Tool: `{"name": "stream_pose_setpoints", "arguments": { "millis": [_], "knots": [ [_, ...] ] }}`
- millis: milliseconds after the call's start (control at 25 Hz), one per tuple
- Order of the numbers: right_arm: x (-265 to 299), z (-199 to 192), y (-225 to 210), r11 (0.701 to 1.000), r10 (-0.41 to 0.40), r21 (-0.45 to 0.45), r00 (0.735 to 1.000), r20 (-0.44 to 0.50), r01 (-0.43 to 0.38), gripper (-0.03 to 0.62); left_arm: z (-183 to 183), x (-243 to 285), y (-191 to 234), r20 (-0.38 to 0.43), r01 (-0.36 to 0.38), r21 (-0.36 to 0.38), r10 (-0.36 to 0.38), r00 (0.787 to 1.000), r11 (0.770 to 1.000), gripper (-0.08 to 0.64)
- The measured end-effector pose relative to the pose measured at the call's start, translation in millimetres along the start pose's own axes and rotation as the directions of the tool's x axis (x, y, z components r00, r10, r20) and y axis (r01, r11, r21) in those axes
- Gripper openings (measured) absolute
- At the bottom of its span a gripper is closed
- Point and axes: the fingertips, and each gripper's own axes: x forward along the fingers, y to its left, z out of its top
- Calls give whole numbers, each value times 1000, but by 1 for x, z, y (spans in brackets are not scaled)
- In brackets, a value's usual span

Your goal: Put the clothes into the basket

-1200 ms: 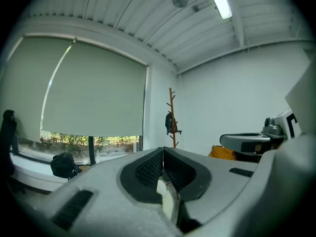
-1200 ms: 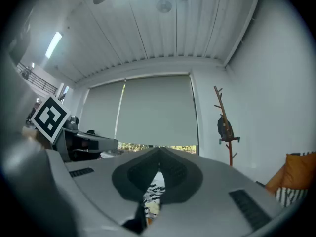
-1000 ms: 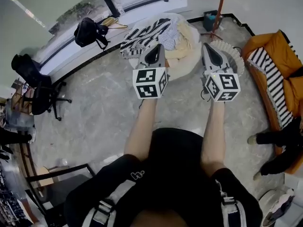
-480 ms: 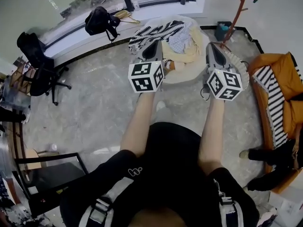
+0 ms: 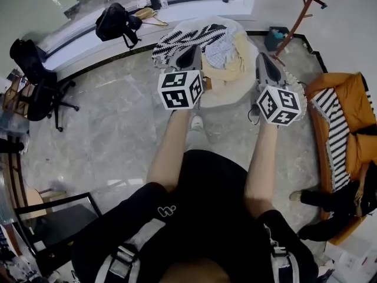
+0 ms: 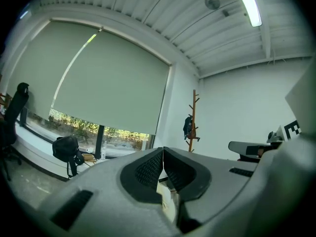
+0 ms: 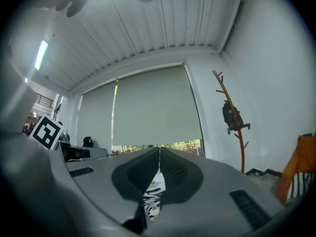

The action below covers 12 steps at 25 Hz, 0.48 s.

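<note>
Both tongs have travelled forward with you towards the heap, which now lies just past their tips, and a shoe (image 5: 197, 122) has come into sight below them. From the head view, your left tongs (image 5: 189, 55) and right tongs (image 5: 265, 62) point level at the clothes (image 5: 219, 50), heaped on a round white pad (image 5: 227, 93) near the window ledge (image 5: 88, 37). The zigzag garment (image 5: 182, 39) runs long from lower left to upper right across the heap. The basket (image 5: 296, 86) sits mouth-up just right of the right tongs, largely hidden behind them. You have bare floor (image 5: 112, 117) to your left, out to the office chair (image 5: 35, 81). On the right an orange seat (image 5: 353, 99) with a striped cloth crowds the basket, and a coat stand (image 5: 297, 19) and a bin (image 5: 274, 37) stand behind it. A backpack (image 5: 113, 22) rests on the ledge. The logo (image 5: 168, 210) on your clothing is too small to read. Your left gripper view shows the left tongs (image 6: 163, 151) clenched with nothing between them, cream cloth (image 6: 165, 199) beneath, and the backpack (image 6: 66, 149) and coat stand (image 6: 192, 122) beyond. Your right gripper view shows the right tongs (image 7: 159, 154) clenched and empty too, with zigzag fabric (image 7: 150, 199) below and the coat stand (image 7: 232, 117) at right.
</note>
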Motion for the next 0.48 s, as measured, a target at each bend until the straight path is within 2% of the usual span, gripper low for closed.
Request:
{"name": "stream_pose_setpoints", "arguments": {
  "millis": [120,240,360,480],
  "knots": [
    [28,-16,-18,997,-31,65,999,-7,31,11,-13,35,9,-38,11,-21,-11,999,1000,9],
    [69,-44,-22,998,-8,54,999,-46,10,11,-24,73,28,-61,9,-24,-10,998,1000,9],
    [107,-77,-37,997,-17,78,993,-113,26,11,-45,108,60,-113,-22,-46,17,993,999,9],
    [150,-103,-53,994,-35,99,984,-175,53,11,-65,144,98,-161,-71,-106,53,985,992,9]
  ]
}}
